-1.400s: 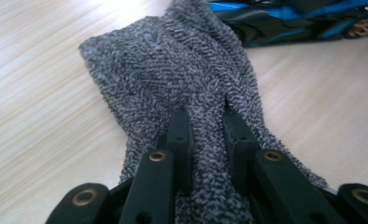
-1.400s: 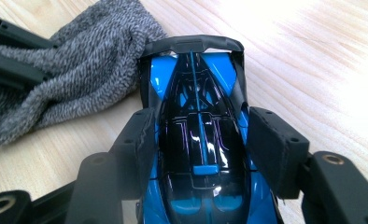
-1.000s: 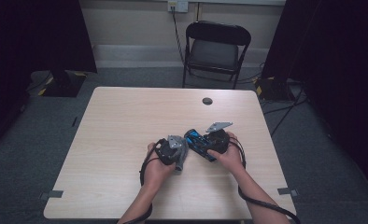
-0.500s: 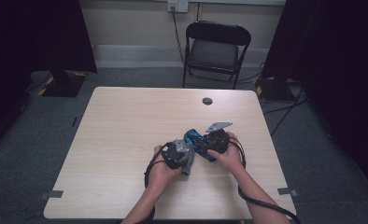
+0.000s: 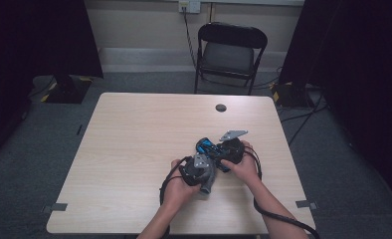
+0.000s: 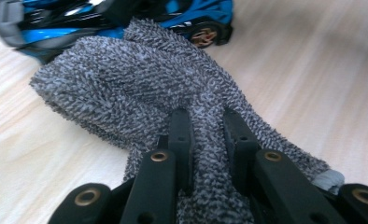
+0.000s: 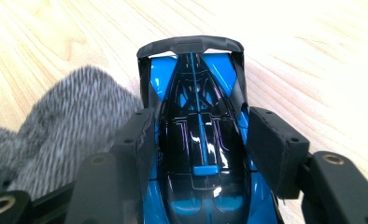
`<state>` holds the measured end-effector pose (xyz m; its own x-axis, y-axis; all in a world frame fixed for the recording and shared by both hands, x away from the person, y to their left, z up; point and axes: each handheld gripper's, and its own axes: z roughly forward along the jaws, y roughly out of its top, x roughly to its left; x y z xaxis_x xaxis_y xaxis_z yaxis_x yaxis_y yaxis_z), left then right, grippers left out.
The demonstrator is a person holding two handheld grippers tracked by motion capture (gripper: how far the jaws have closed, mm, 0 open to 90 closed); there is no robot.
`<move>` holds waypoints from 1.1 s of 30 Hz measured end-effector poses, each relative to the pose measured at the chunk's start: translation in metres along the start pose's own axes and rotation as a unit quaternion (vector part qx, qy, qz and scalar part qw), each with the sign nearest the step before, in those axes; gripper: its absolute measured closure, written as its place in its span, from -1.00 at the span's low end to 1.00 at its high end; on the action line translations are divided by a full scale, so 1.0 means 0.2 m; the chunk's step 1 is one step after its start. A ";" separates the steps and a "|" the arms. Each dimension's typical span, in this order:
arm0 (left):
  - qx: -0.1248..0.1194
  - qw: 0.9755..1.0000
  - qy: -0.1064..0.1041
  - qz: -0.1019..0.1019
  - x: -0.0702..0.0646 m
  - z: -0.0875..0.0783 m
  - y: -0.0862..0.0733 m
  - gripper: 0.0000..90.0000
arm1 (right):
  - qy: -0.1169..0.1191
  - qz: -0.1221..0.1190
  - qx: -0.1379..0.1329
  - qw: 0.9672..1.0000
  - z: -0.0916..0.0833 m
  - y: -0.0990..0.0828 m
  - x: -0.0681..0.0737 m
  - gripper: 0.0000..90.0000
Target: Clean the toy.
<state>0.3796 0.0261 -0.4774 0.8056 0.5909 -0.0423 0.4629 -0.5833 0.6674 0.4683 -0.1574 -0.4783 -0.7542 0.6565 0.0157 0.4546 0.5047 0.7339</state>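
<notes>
Right tongs (image 7: 198, 140) clamp the blue toy car (image 7: 198, 154) steady on the desk (image 5: 134, 149) so the left tongs (image 6: 208, 135), pinched tight on a grey cloth (image 6: 140, 88), can wipe its side.

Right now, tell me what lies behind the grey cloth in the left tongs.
Behind the grey cloth sits the blue and black toy car on the wooden table. The cloth covers the car's near side.
</notes>
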 end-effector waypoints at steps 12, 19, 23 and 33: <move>-0.014 0.999 -0.029 0.000 -0.08 0.02 0.00 0.69 | 0.000 0.000 0.000 1.000 0.00 0.00 0.00 -0.05; -0.013 0.999 -0.033 0.007 -0.10 0.03 0.01 0.69 | 0.001 0.000 -0.002 1.000 0.00 0.00 0.00 -0.05; -0.013 0.999 -0.036 0.007 -0.11 0.03 0.02 0.69 | 0.001 -0.001 0.000 1.000 0.00 0.00 0.00 -0.05; -0.014 0.999 -0.048 0.013 -0.14 0.04 0.03 0.69 | 0.001 -0.001 0.000 1.000 0.00 0.00 0.00 -0.05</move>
<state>0.3625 0.0009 -0.4781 0.8495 0.5188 -0.0959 0.4328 -0.5812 0.6891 0.4683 -0.1575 -0.4784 -0.7557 0.6548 0.0153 0.4529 0.5056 0.7344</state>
